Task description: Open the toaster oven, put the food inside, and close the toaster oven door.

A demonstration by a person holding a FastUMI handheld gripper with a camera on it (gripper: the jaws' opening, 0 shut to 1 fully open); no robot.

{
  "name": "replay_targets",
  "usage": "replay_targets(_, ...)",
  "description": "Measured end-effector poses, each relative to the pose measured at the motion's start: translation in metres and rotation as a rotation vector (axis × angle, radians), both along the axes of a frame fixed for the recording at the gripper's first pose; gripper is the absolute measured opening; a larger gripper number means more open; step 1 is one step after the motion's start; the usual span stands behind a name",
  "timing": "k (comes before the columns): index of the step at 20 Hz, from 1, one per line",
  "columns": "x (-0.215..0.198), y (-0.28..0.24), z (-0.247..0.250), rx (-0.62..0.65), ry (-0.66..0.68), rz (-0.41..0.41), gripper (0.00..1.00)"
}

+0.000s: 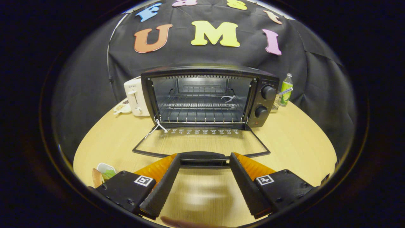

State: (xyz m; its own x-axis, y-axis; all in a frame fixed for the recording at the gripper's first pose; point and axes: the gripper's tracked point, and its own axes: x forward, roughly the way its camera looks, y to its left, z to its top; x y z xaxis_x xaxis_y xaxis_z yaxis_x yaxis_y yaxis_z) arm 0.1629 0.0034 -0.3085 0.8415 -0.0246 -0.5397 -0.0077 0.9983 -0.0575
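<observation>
The toaster oven (pixel 208 96) sits at the far side of the wooden desk (pixel 294 142), against the black cloth wall, and its door (pixel 202 142) is all the way down, lying flat toward us with the glass pane showing the desk through it. Inside, the wire rack (pixel 202 110) is bare, and two round knobs (pixel 265 101) stack on the right-hand panel. A white string (pixel 155 126) hangs off the door's left hinge corner. The gripper (pixel 204 156) is right at the door handle (pixel 204 157): the jaws are spread wide, released, with the dark handle bar lying between the two fingertips, one tip near each end of it; whether either tip touches the bar cannot be told. Nothing is gripped. The food (pixel 102 175) waits well off to the left of the fingers, near the desk's near edge, a brown slice beside a small white dish with something green in it. Behind the oven's left side stands a white toaster (pixel 136 96) with a small dish (pixel 121 107) beside it, and past its right side a green-labelled bottle (pixel 286 88) stands by the wall
</observation>
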Motion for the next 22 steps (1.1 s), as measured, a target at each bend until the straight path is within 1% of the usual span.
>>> replay_targets(5,0.002,-0.007,-0.017,0.016,0.041,-0.016,1.0)
replay_targets(8,-0.002,-0.007,-0.009,0.026,0.04,0.001,1.0)
replay_targets(10,-0.006,0.001,-0.002,0.056,0.04,0.045,1.0)
replay_targets(12,-0.015,0.013,0.008,0.104,0.045,0.124,1.0)
replay_targets(14,-0.025,0.018,0.02,0.16,0.06,0.173,1.0)
replay_targets(16,-0.041,0.03,0.028,0.269,0.13,0.217,0.99)
replay_targets(19,-0.069,0.063,0.035,0.466,0.277,0.309,0.97)
replay_targets(20,-0.076,0.068,0.033,0.492,0.329,0.319,0.96)
replay_targets(22,-0.088,0.072,0.018,0.465,0.43,0.321,0.93)
